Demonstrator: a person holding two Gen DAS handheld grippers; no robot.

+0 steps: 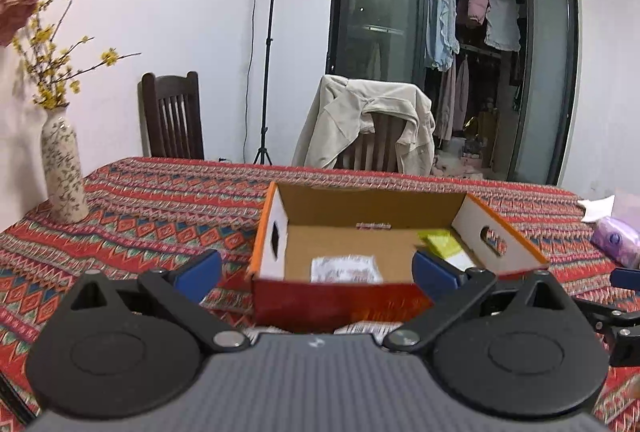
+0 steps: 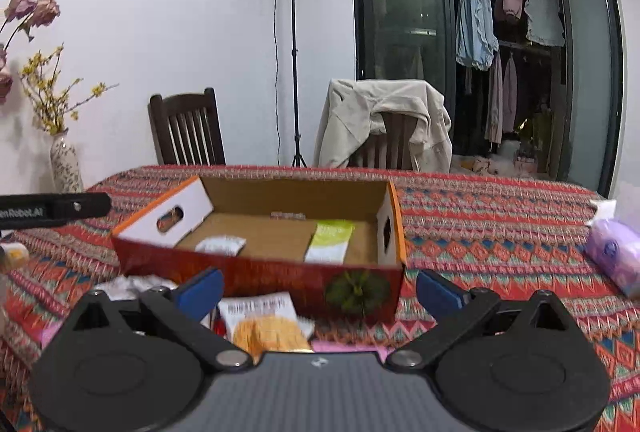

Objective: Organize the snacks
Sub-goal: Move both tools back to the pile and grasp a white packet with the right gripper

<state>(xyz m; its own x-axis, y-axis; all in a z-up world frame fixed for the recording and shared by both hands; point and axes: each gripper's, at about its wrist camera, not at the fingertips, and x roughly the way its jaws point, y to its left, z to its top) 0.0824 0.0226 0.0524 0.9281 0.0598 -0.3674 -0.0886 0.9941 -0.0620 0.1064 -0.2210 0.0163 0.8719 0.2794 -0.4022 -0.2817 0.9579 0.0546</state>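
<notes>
Open red-and-orange cardboard box (image 2: 260, 272) with white end walls, centre of table: holds a white snack packet (image 2: 221, 244) at near left and a green-and-white snack packet (image 2: 330, 240) toward the right. Outside it, against the near wall, lies a white packet with an orange picture (image 2: 266, 324); left gripper (image 1: 316, 270) and right gripper (image 2: 320, 290) both hover with jaws spread wide, holding nothing. Surface: red patterned tablecloth (image 2: 500, 232), floral ceramic vase (image 1: 64, 171) far left, purple tissue pack (image 2: 616, 252) right; beyond, two wooden chairs, one draped with a beige jacket (image 2: 384, 119).
</notes>
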